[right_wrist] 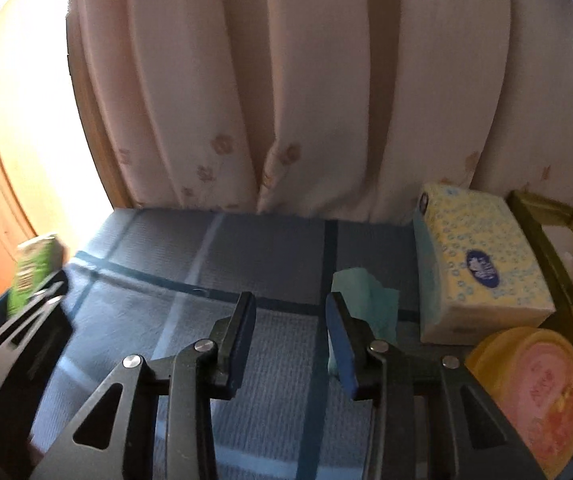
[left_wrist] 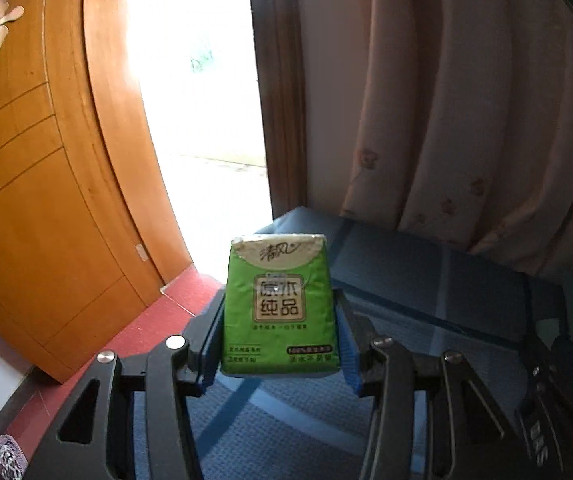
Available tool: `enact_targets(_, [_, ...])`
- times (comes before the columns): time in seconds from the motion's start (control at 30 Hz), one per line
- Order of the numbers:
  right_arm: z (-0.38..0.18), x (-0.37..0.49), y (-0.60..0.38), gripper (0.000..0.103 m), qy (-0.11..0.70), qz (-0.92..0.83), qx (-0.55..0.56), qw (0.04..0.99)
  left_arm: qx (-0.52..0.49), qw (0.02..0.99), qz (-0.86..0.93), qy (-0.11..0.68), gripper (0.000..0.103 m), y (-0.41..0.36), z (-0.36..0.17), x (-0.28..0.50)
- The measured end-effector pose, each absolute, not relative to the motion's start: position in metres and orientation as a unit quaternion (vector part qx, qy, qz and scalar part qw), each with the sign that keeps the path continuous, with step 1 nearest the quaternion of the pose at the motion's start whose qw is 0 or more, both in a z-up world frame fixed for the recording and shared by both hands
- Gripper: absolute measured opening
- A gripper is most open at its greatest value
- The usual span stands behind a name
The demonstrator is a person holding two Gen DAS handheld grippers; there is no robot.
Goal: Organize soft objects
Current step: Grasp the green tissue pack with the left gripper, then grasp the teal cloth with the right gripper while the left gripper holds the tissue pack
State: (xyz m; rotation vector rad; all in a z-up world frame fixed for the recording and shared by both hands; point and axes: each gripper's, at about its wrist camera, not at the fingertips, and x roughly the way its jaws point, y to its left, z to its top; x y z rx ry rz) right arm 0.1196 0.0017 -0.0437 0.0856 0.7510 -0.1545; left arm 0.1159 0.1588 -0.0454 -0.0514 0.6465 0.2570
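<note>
A: status?
B: left gripper [left_wrist: 280, 320] clamped on the green tissue pack [left_wrist: 278, 304], held upright between its fingers, off the blue cloth [left_wrist: 426, 272]
A: right?
B: right gripper [right_wrist: 290, 344] part open, nothing between the pads; teal cloth [right_wrist: 370, 300] lies just behind its right finger, yellow tissue box [right_wrist: 482, 264] further right
A: progress?
B: early, I'd say: pack unplaced, teal cloth loose

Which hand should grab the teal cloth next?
The right. Its fingers are empty, and the teal cloth lies just beyond them on the blue mat. The left ones already hold the green tissue pack.
</note>
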Motion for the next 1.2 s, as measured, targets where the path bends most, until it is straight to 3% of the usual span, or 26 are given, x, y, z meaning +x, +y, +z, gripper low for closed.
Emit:
enact_targets(0.3, [-0.058, 0.150, -0.017, 0.039, 0.414, -0.146, 0.070, 0.896, -0.023, 0.940, 0.130, 0.315, 0.049, 0.148, -0.051, 0.125])
enact_targets(0.7, [-0.057, 0.156, -0.025, 0.040, 0.398, -0.183, 0.071, 0.896, -0.031, 0.938, 0.127, 0.320, 0.049, 0.153, -0.047, 0.129])
enact_targets(0.9, [-0.067, 0.173, -0.029, 0.040, 0.427, -0.178, 0.072, 0.883, -0.031, 0.937, 0.125, 0.326, 0.049, 0.152, -0.049, 0.131])
enact_targets(0.93, [-0.067, 0.174, -0.028, 0.038, 0.428, -0.177, 0.069, 0.884, -0.032, 0.936, 0.125, 0.327, 0.049, 0.153, -0.050, 0.131])
enact_targets(1.03, [-0.064, 0.169, -0.027, 0.018, 0.423, -0.167, 0.070, 0.888, -0.038, 0.935, 0.126, 0.331, 0.049, 0.155, -0.050, 0.133])
enact_targets(1.13, [-0.061, 0.164, -0.027, 0.008, 0.418, -0.149, 0.075, 0.893, -0.039, 0.935, 0.123, 0.329, 0.049, 0.154, -0.049, 0.133])
enact_targets(1.2, [-0.059, 0.154, -0.026, 0.007, 0.408, -0.128, 0.081, 0.901, -0.037, 0.937, 0.118, 0.327, 0.049, 0.153, -0.049, 0.133])
